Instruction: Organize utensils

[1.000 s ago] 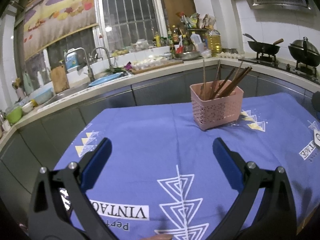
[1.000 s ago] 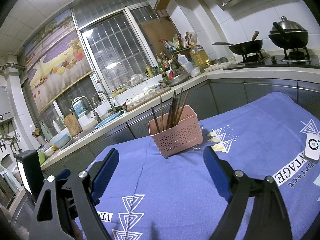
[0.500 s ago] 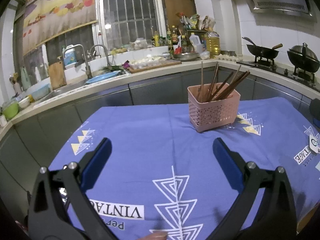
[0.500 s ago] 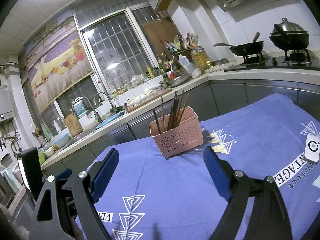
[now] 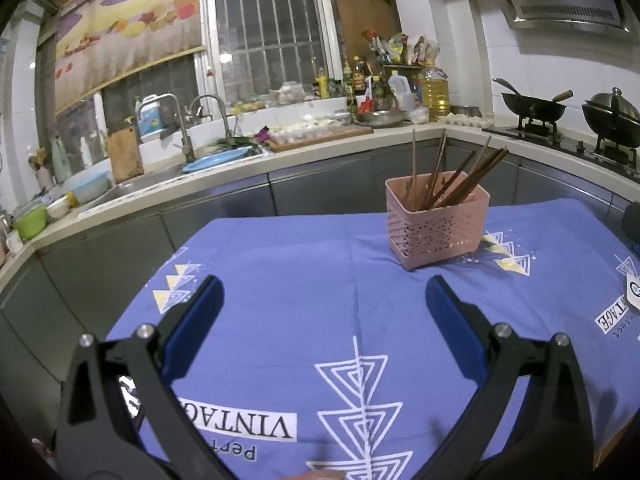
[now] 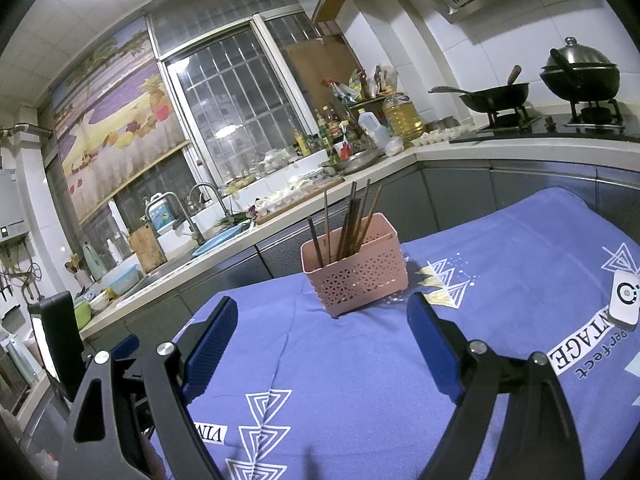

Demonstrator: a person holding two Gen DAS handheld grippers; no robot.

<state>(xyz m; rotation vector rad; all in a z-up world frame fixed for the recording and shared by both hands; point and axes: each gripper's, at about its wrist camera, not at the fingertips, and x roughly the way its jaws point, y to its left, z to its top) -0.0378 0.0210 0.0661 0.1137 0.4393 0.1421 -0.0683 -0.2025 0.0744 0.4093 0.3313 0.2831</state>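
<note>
Left wrist view: our left gripper (image 5: 324,300) hovers above blue tablecloth (image 5: 280,280), jaws wide, empty. Pink basket (image 5: 438,226) ahead right holds chopsticks (image 5: 448,178) upright; sorting looks finished, no loose utensils visible.

Right wrist view: our right gripper (image 6: 322,322) likewise gaping, empty, basket (image 6: 360,272) straight ahead. White tag (image 6: 624,298) lies at right. Next move, we judge: withdraw; nothing blocks.
</note>
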